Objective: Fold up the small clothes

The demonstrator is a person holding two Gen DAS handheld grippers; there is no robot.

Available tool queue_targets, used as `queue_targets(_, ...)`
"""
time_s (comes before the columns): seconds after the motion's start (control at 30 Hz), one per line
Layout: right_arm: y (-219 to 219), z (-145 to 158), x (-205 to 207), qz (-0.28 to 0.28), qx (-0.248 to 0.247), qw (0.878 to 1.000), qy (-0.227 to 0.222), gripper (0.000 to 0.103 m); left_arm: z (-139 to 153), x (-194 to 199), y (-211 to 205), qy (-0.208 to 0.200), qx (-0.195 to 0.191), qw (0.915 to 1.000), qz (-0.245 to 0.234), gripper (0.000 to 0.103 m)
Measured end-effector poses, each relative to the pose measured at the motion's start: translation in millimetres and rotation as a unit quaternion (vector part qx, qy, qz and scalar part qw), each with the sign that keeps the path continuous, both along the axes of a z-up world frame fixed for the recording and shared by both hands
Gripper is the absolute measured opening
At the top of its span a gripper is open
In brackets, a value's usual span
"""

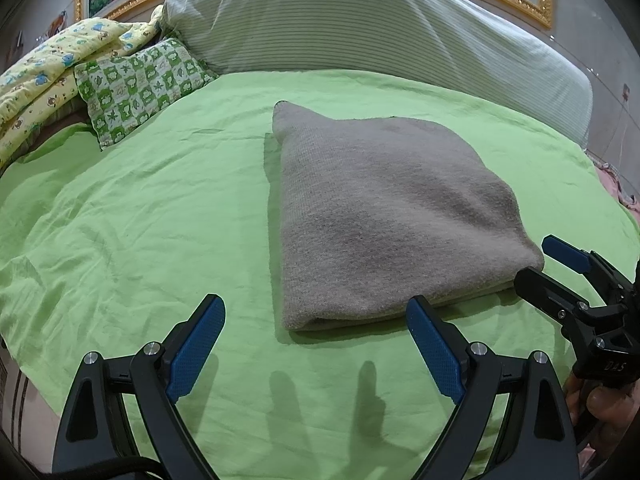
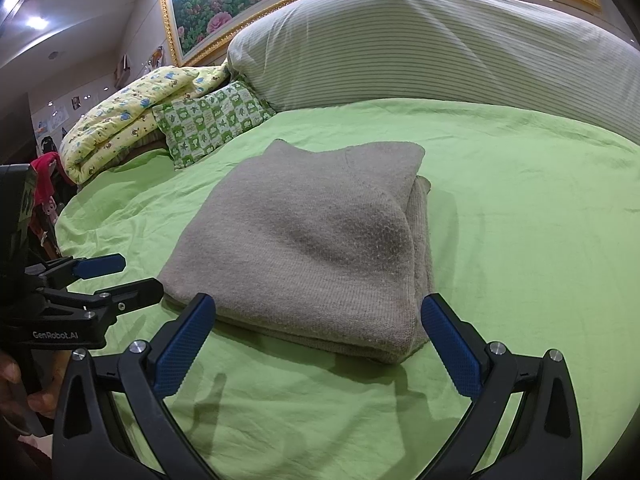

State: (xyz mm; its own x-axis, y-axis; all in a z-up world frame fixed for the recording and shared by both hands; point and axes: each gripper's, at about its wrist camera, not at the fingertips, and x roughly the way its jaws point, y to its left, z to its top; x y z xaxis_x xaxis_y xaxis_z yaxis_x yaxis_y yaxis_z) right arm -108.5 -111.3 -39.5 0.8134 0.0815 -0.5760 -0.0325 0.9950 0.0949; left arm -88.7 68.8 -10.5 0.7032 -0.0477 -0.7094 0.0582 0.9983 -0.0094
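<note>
While both tools hover low over the green bedsheet, neither holds anything: the left gripper has its blue fingers spread wide, and the right gripper is spread just as wide. Just ahead of them lies the grey sweater, already folded into a thick, layered rectangle that rests flat on the bed. From the left gripper the sweater sits forward and slightly to the right, its near folded edge just beyond the right-hand finger. From the right gripper it lies straight ahead, its near corner between the two fingers, so this hand looks the better lined up with it. Its long axis runs away from the grippers toward the head of the bed. In the left wrist view the right gripper appears beside the sweater's near right corner, close to the cloth, though whether it touches I cannot tell.

Judging by the neat stack, the folding seems nearly or wholly done; any further move would likely be a last half-fold or a tidy-up along that near edge. Nothing stands between fingers and sweater. Farther back, well apart from it, a green checked pillow and a yellow printed quilt lie to the left, with a large striped bolster across the head of the bed and a gold-framed picture behind.
</note>
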Motion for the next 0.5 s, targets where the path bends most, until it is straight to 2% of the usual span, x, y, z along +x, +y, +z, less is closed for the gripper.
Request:
queue_targets(0.33, 14.4, 1.1, 1.0, 0.006, -0.023, 1.000, 0.013, 0.102, 1.9, 3.5, 0.9, 0.001, -0.005, 1.0000, 0.004, 0.092)
queue_targets(0.5, 18.8, 5.8, 1.1, 0.001, -0.019, 1.000, 0.017, 0.102, 2.8, 3.6, 2.2, -0.002, -0.002, 1.0000, 0.009, 0.092)
